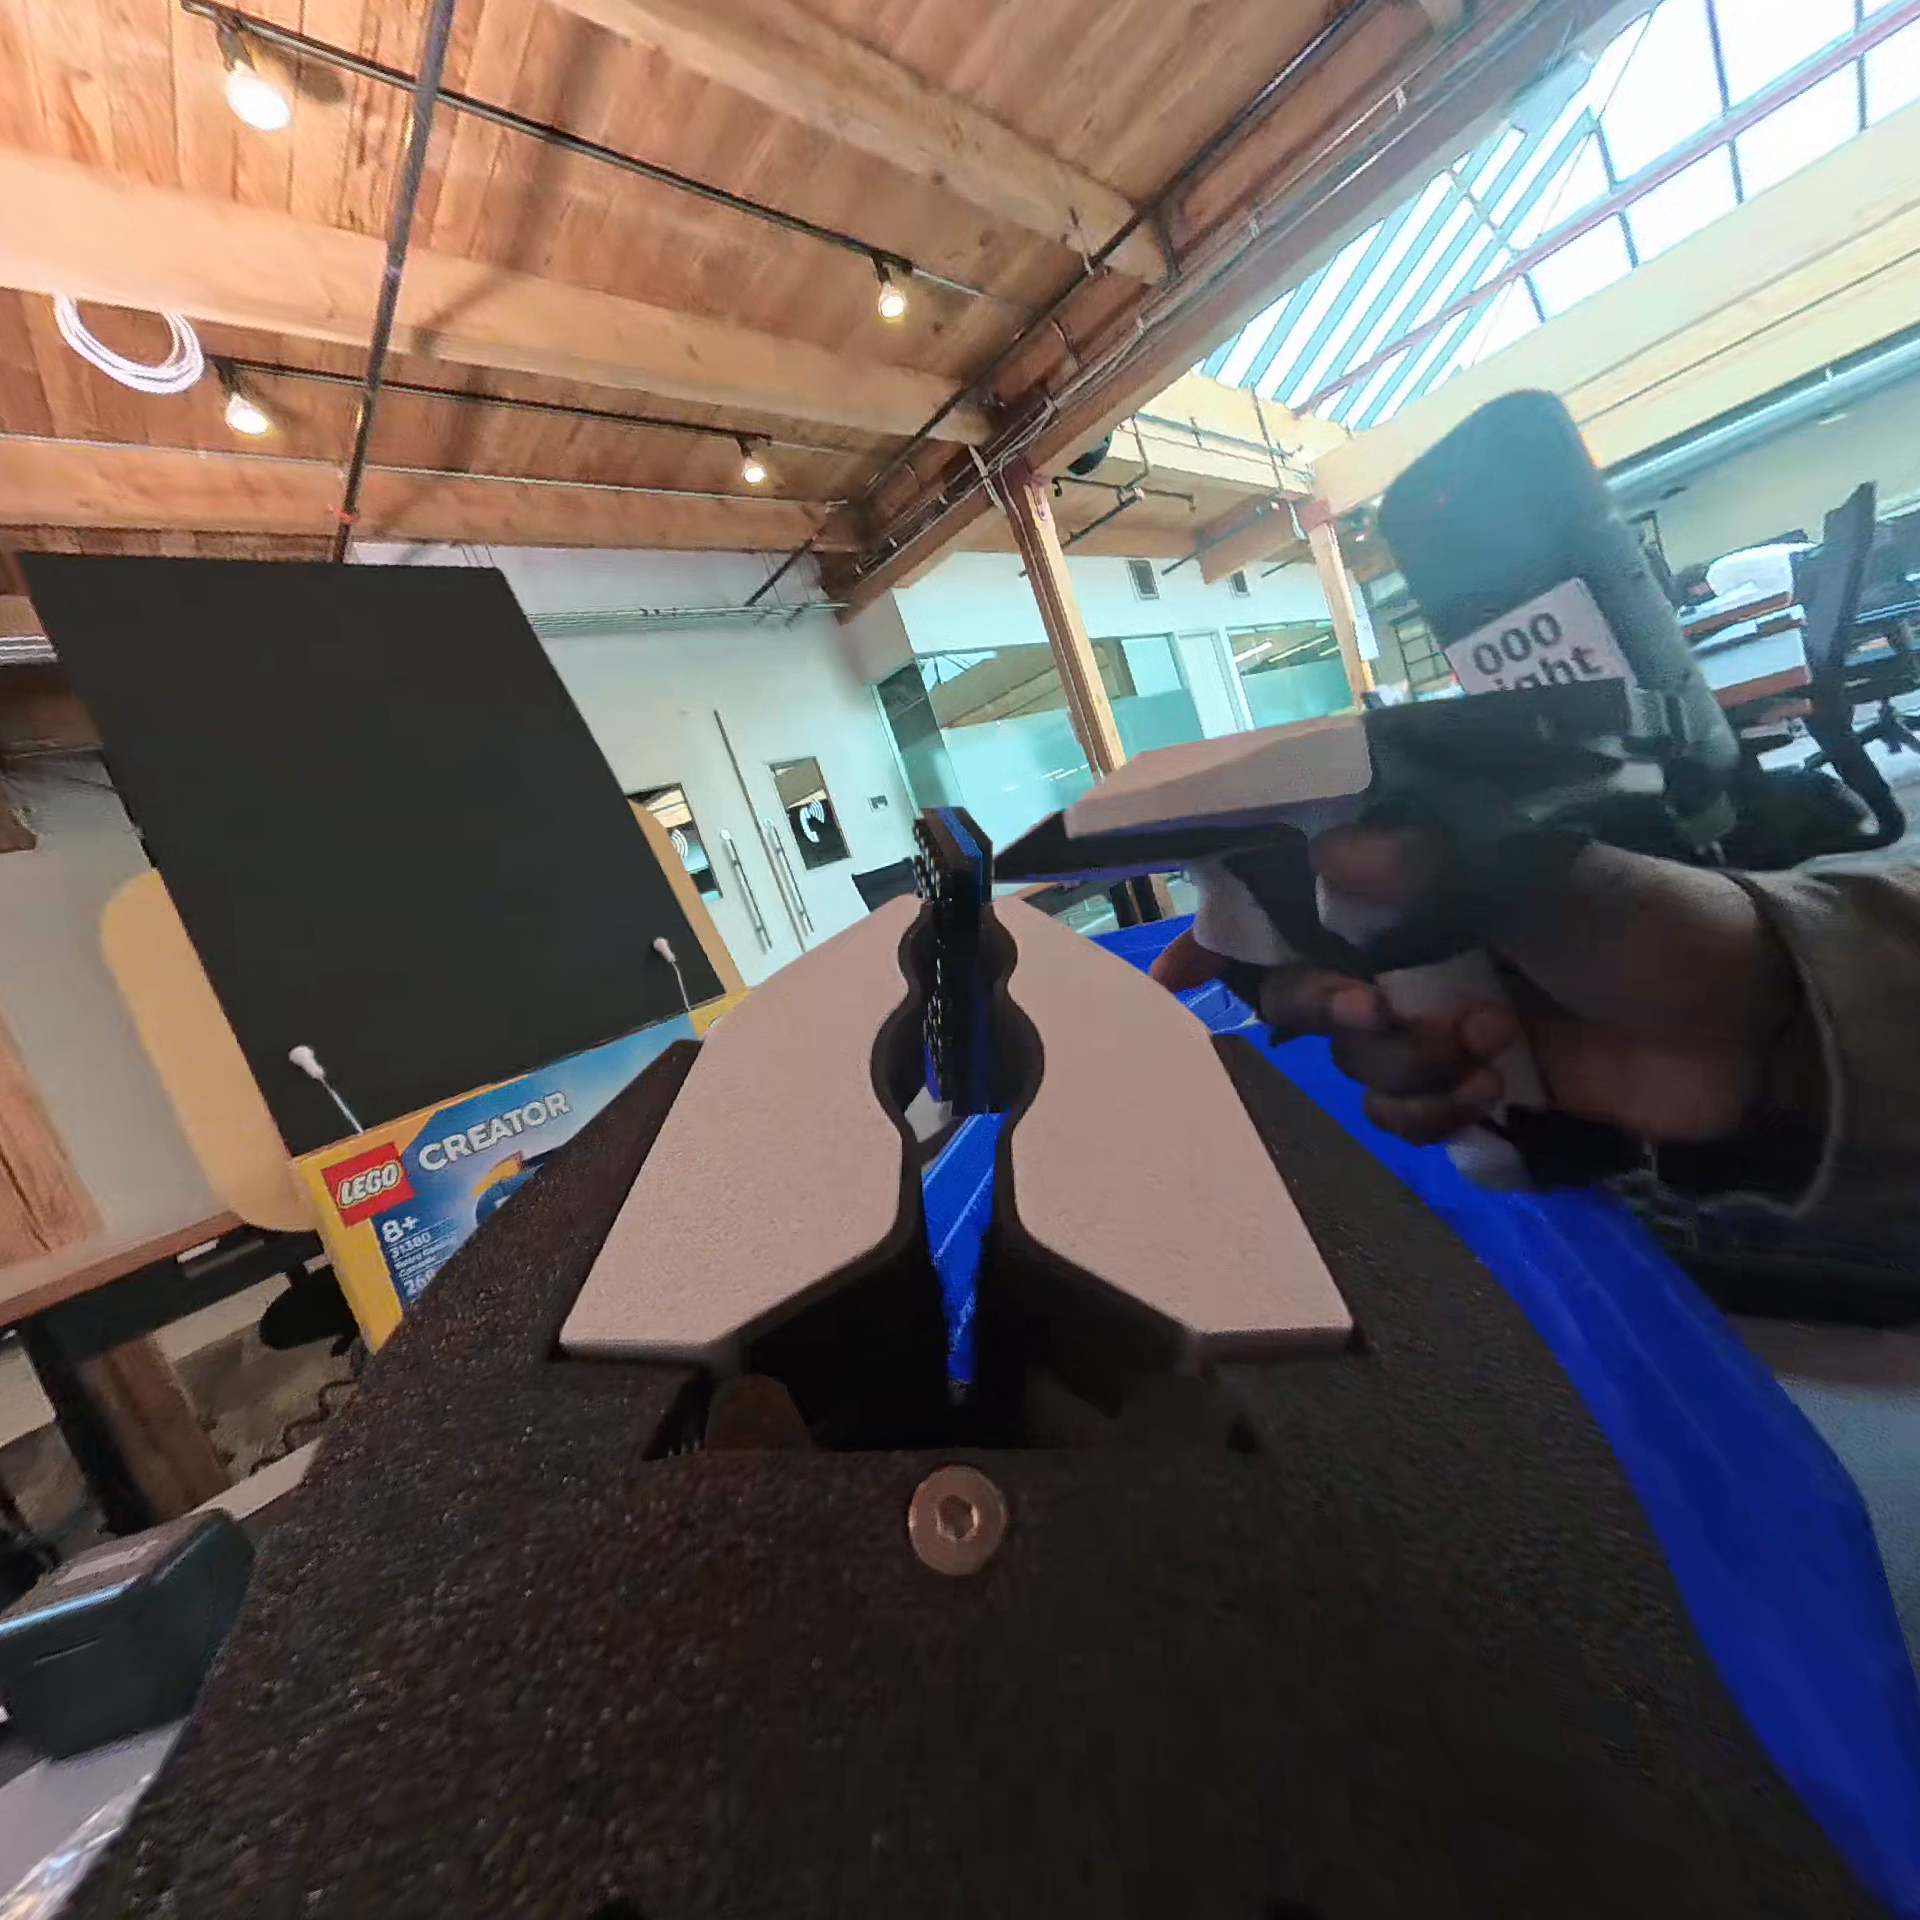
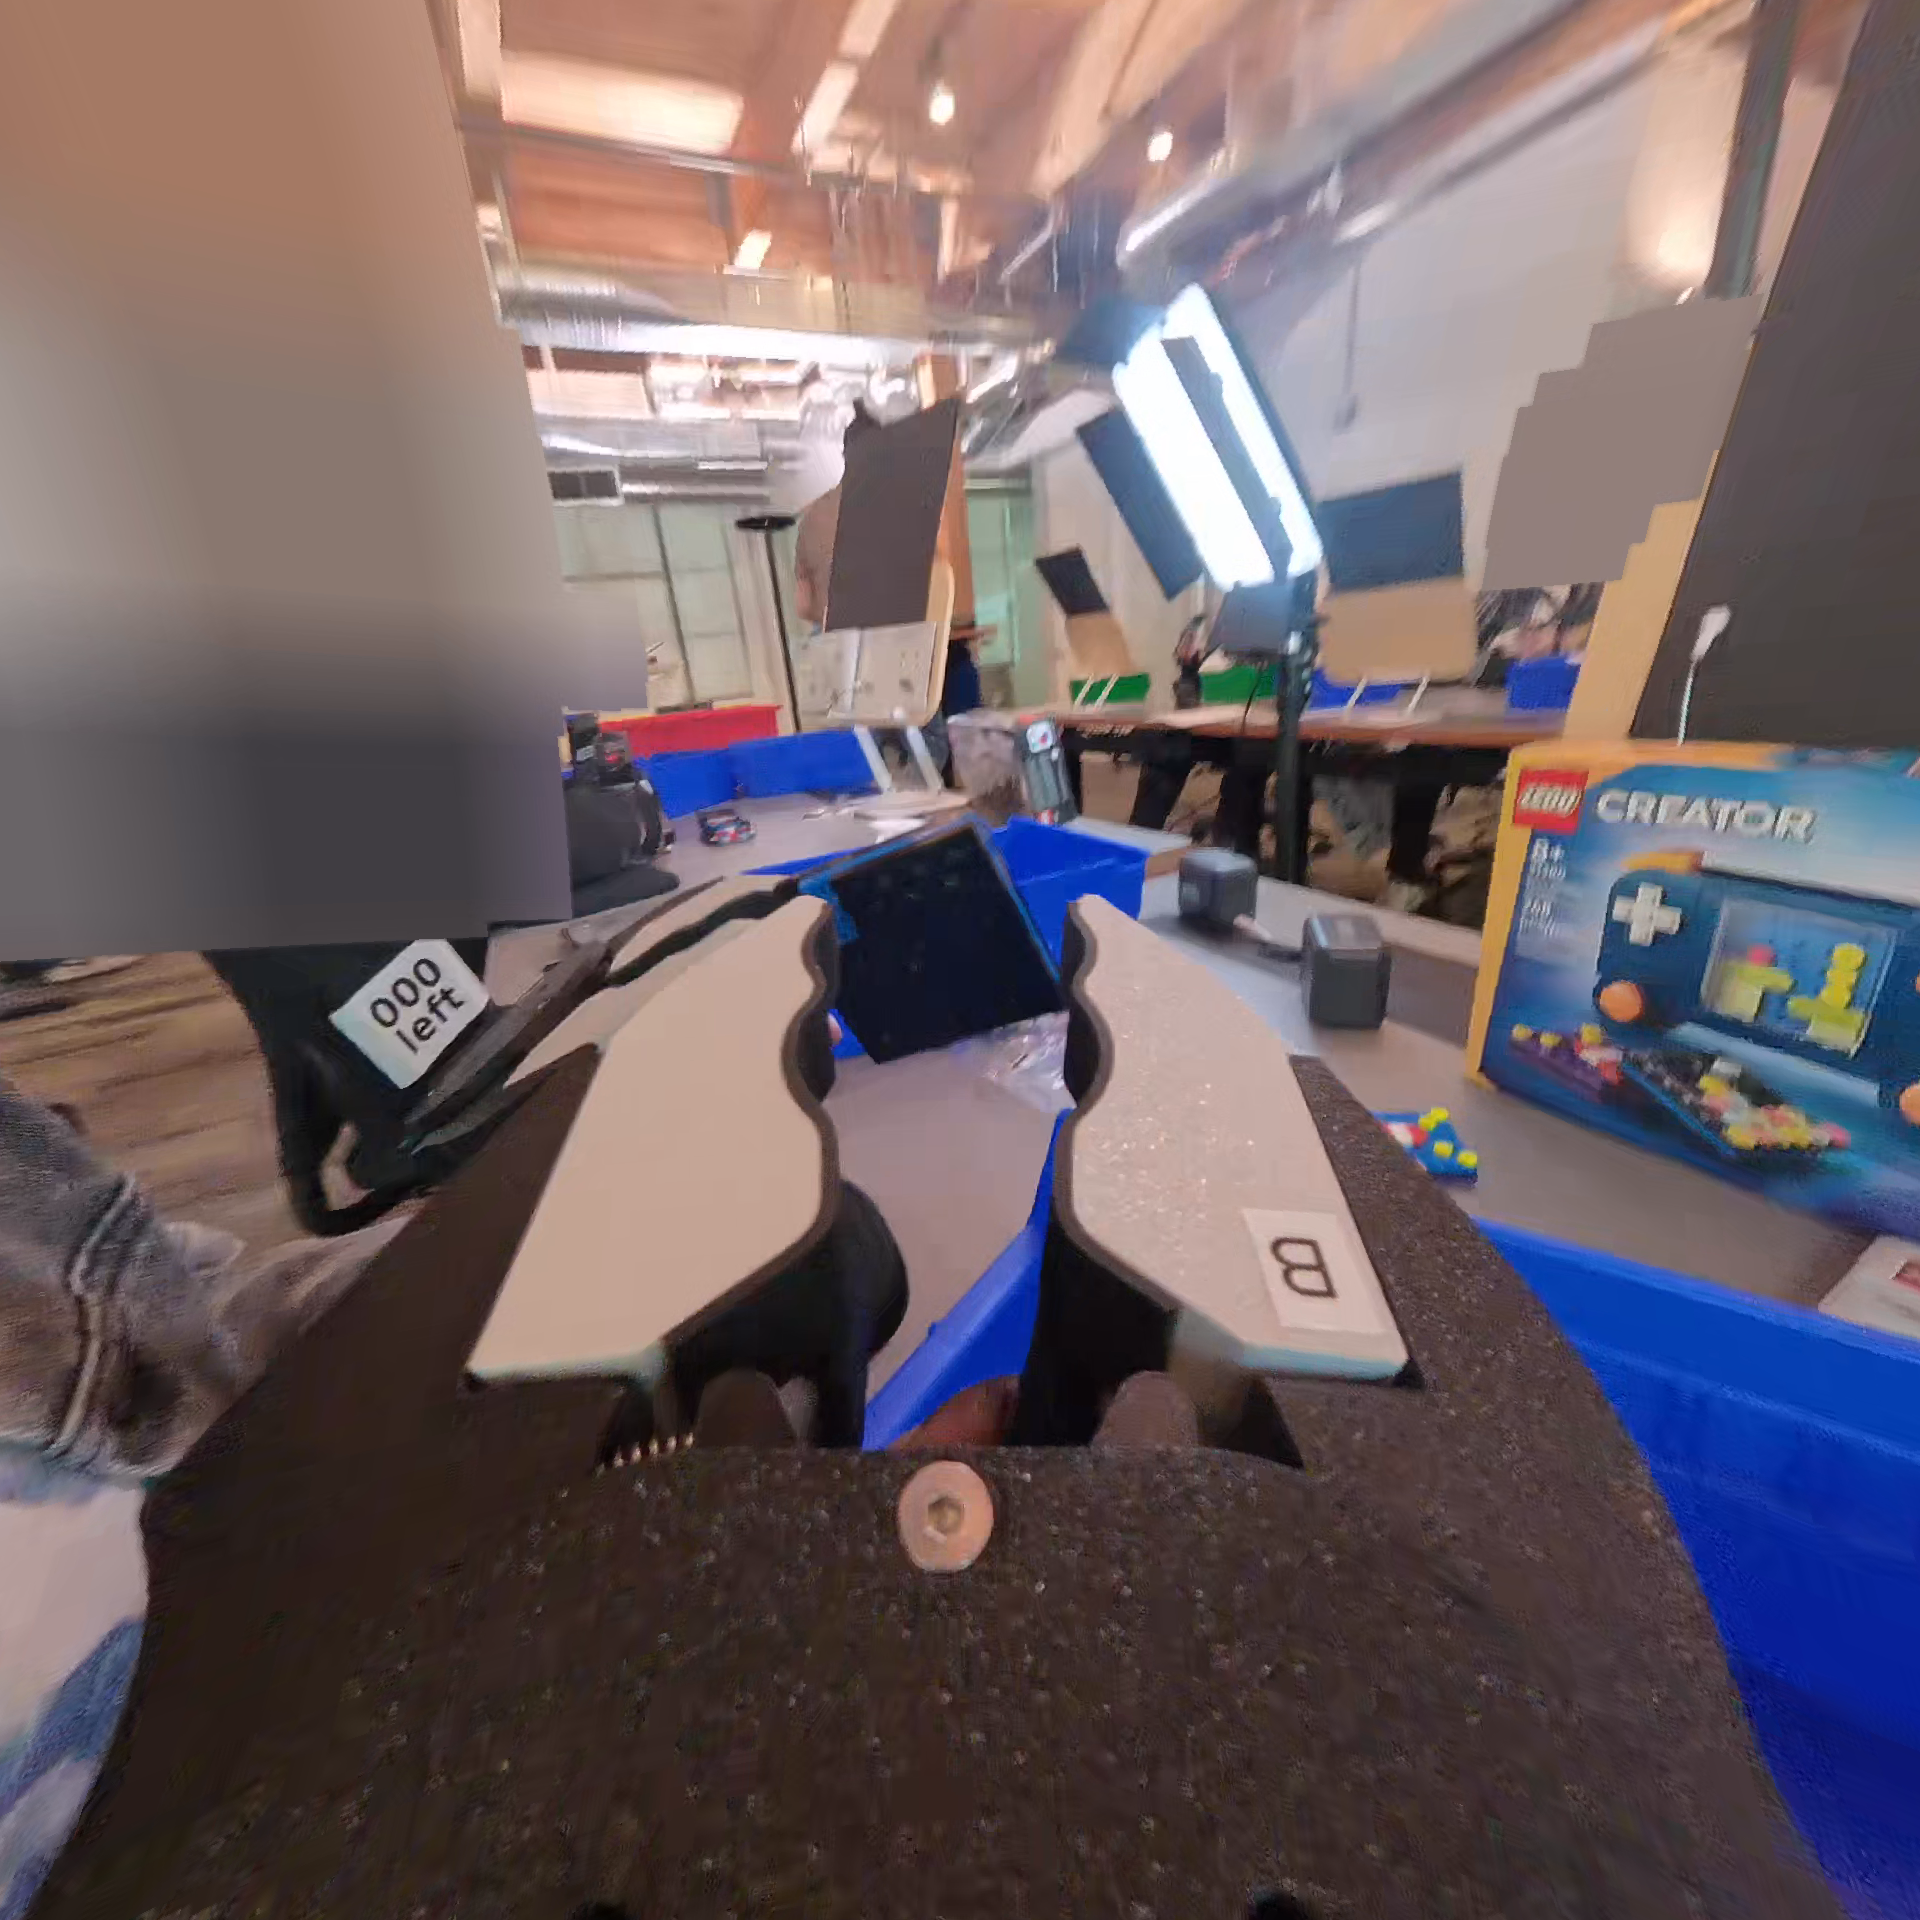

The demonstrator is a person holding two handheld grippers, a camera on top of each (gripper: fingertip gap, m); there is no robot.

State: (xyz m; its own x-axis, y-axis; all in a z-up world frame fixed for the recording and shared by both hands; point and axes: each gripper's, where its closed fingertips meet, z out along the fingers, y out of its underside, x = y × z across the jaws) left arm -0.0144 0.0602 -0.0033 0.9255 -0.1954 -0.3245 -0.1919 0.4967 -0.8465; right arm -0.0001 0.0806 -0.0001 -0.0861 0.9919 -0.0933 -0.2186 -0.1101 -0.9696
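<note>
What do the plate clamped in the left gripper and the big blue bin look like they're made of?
The plate in the left gripper: probably rigid moulded plastic, black layer on a blue one, rows of studs along the black face. The blue bin: likely plastic too, with a smooth, slightly glossy wall.

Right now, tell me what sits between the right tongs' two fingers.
Nothing: the right tongs stand open. Through the gap, the right wrist view shows the black-and-blue plate held by the left tongs.

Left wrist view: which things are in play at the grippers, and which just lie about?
In play: left gripper, shut on the black-and-blue plate; right gripper, open beside it; blue bin below.
Lying about: toy box, loose bricks, grey cubes.
</note>
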